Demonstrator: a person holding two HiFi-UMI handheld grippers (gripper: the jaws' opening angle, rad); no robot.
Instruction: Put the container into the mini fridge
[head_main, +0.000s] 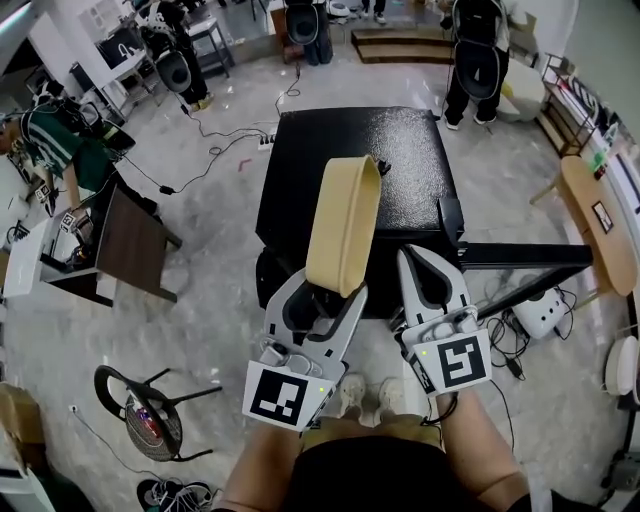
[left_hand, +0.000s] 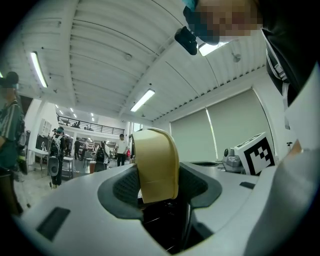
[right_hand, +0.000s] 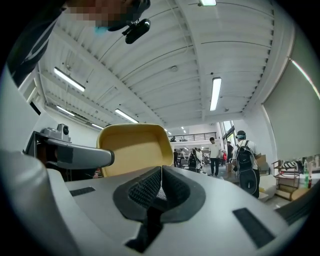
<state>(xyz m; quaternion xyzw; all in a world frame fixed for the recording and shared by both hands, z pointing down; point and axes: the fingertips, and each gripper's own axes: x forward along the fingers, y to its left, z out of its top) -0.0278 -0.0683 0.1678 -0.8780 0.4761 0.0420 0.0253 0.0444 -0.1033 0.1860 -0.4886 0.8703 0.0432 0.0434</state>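
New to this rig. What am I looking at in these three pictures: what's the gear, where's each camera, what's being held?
There is no robot here: a person holds a two-jaw gripper in each hand. The head view comes from a camera on the person's head and looks steeply down. The other two cameras ride on the grippers and look along their jaws. The left gripper is clamped on a tan container stood on its edge. The black mini fridge sits on the floor below and ahead, and its door seems open to the right. The right gripper is shut with nothing in it.
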